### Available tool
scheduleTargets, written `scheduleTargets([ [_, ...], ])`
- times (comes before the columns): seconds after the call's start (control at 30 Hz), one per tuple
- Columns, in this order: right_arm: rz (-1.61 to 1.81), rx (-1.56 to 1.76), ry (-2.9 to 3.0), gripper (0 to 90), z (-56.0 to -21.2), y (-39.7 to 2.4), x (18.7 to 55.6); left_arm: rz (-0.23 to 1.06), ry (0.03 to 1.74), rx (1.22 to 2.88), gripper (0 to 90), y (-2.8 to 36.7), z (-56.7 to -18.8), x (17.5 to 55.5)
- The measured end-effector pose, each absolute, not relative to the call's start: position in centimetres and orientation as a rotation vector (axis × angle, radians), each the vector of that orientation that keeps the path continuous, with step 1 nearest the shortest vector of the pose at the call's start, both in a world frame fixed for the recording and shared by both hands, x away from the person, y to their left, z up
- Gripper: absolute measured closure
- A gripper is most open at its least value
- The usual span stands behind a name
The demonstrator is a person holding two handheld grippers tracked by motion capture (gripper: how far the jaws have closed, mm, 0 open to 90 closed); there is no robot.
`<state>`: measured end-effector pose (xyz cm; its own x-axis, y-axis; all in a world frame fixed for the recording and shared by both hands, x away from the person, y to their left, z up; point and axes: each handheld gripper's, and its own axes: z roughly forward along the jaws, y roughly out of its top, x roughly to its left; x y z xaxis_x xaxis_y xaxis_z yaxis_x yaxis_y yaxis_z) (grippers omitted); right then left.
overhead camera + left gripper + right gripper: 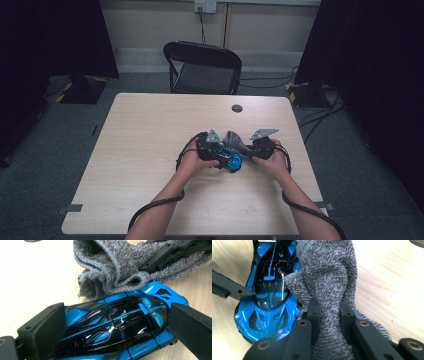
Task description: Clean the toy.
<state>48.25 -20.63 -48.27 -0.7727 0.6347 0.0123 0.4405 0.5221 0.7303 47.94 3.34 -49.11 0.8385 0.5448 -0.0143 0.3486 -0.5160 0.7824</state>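
A blue and black toy car (112,322) lies on the wooden table (145,135). My left gripper (117,327) has its two pads (50,327) against the car's sides, shut on it. A grey knitted cloth (329,272) is bunched between the jaws of my right gripper (328,315), which is shut on it. The cloth drapes over one end of the car (272,290). In the high view both hands meet near the table's middle, with the car (233,162) between my left gripper (226,158) and my right gripper (244,149), and the cloth (234,140) just above it.
A black folding chair (202,67) stands behind the table's far edge. A small dark round cap (237,108) sits in the tabletop near that edge. Cables trail from both grippers off the table's front. Dark stands and floor cables flank the table.
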Motion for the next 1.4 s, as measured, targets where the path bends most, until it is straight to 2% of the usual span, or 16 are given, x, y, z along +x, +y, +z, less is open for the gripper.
scheduleTargets([
  [1.4,1.124,0.921,2.558,76.6,-47.6,-27.3,45.4,0.296,0.649,2.17,1.8,3.3,-49.1,47.9],
])
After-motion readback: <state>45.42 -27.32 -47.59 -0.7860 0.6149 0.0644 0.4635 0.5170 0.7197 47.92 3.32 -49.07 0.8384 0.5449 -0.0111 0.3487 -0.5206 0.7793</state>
